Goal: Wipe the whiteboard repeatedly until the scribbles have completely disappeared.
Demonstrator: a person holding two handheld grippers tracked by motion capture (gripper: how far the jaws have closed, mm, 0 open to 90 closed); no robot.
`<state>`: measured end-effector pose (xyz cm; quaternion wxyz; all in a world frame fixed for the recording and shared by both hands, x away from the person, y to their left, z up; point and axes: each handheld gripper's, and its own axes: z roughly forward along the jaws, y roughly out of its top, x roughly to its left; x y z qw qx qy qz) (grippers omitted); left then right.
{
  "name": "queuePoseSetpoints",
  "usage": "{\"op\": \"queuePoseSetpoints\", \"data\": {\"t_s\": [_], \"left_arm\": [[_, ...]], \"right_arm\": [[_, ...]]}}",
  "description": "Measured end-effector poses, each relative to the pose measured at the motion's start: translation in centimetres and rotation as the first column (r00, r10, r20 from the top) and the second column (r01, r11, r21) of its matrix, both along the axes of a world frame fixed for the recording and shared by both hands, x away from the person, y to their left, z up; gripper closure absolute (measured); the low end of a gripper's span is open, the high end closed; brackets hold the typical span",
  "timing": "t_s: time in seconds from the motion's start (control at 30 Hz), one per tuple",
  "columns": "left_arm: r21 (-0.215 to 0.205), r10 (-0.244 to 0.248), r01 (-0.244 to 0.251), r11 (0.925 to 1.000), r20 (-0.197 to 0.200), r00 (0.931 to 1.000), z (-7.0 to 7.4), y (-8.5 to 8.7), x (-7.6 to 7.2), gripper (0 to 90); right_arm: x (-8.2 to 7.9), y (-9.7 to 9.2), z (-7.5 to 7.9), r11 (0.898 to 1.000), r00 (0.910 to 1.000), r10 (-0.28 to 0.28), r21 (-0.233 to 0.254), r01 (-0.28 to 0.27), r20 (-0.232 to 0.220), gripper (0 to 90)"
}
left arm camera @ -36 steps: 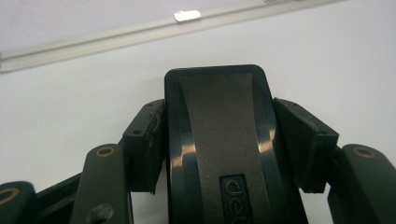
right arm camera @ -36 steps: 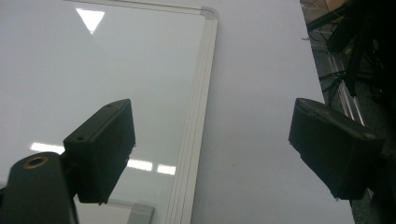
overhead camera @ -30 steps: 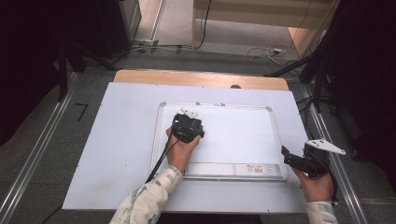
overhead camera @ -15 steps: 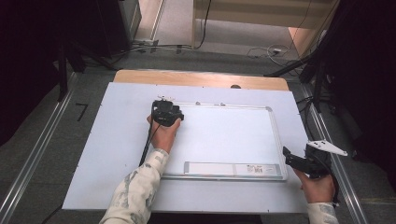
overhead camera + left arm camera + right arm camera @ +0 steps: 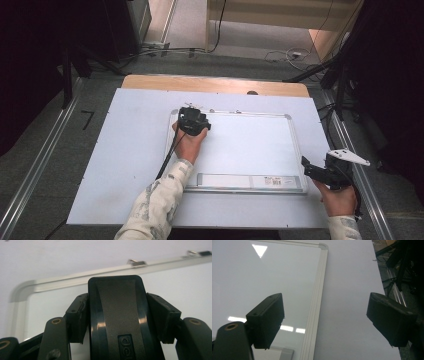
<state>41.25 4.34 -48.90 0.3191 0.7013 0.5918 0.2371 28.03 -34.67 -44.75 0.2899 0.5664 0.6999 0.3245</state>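
A: Starting from the left, what does the left gripper [image 5: 194,121] hold?

B: In the left gripper view its jaws are closed on a black whiteboard eraser [image 5: 117,317], one pad on each long side. The eraser sits at the far left corner of the whiteboard [image 5: 250,150], flat on the white surface as far as I can judge from the high view.

A: Why there, do you think?

B: I think it is held by the sides so that the felt bottom can press on the board and slide. The corner looks like one end of a wiping stroke. I see no marks on the board surface around it.

A: And in the middle?

B: The board lies on a pale table [image 5: 130,150], with its pen tray [image 5: 250,181] on the near edge and two small hanging clips on the far frame, close beyond the eraser. The frame and these clips could stop the eraser if it goes farther.

A: And on the right?

B: The right gripper [image 5: 309,170] waits just off the near right corner of the board, above the table. In its own view the jaws stand wide with nothing between them. It does not block the wiping, and it could steady the board if needed
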Motion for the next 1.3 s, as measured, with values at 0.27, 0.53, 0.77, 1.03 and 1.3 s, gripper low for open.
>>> {"op": "queuePoseSetpoints", "data": {"t_s": [0.27,0.53,0.77,1.03,1.3], "left_arm": [[-0.003,-0.046,0.046,0.999,0.002,0.999,-0.1,-1.9,-3.4,39.2],[-0.02,-0.045,0.045,0.9988,0.0,0.999,-0.3,0.1,-6.2,39.2],[-0.028,0.031,-0.031,0.9991,0.0,0.9995,-0.3,3.2,-5.1,39.0],[-0.031,0.157,-0.158,0.987,-0.011,0.9875,-0.2,5.6,-1.4,38.8],[-0.022,0.143,-0.143,0.9895,-0.017,0.9896,0.0,3.9,0.4,38.8]], "right_arm": [[0.0,0.0,0.0,1.0,1.0,0.0,-0.003,0.0,-0.002,13.2],[-0.2,0.0,0.0,1.0,1.0,-0.004,-0.01,0.004,-0.004,13.2],[-0.3,-0.2,0.0,1.0,1.0,-0.009,-0.007,0.009,-0.003,13.2],[-0.3,-0.3,0.0,1.0,0.9999,-0.011,-0.001,0.011,-0.005,13.2],[-0.1,-0.1,0.0,1.0,1.0,-0.005,0.001,0.005,-0.005,13.2]]}}
